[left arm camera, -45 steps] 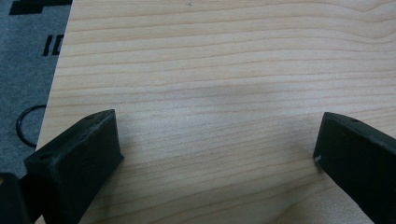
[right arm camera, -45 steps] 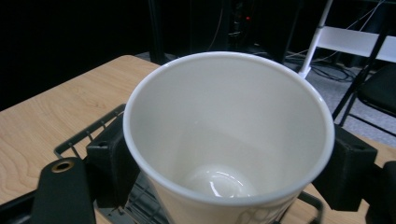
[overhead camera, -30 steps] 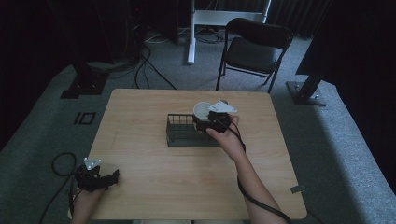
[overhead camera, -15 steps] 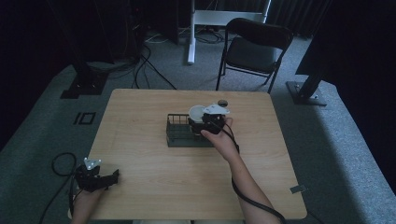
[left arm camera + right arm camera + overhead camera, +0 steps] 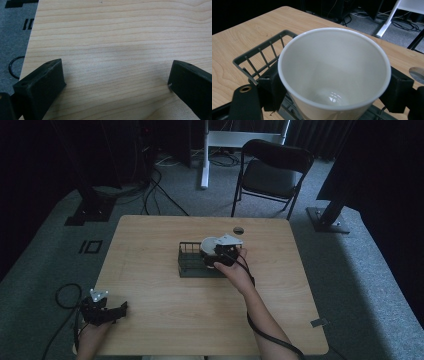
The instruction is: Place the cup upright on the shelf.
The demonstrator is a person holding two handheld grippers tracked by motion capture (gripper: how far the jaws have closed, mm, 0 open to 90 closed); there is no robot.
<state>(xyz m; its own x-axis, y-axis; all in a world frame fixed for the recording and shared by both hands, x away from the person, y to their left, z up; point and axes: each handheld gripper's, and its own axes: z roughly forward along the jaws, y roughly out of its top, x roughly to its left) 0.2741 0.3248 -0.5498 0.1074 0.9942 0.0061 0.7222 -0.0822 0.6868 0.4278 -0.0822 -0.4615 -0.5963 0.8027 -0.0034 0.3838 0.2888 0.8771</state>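
Observation:
A white cup (image 5: 334, 72) is clamped between the jaws of my right gripper (image 5: 332, 87), mouth up and empty inside. It hangs over the right end of a dark wire rack (image 5: 192, 262) in the middle of the table; the rack (image 5: 259, 60) lies below and to the left of the cup. From above, the cup (image 5: 209, 245) peeks out beside my right gripper (image 5: 222, 254). My left gripper (image 5: 116, 311) rests at the table's front left corner, jaws wide apart over bare wood (image 5: 112, 62), with nothing between them.
A round cable hole (image 5: 238, 230) sits in the table top behind the rack. A black folding chair (image 5: 272, 170) stands beyond the far edge. Cables (image 5: 62, 295) trail on the grey carpet at the left. Dark stands flank the table.
My right gripper has carried the cup leftward and toward me, from beside the rack's far right corner to over its right end. The left gripper has stayed put.

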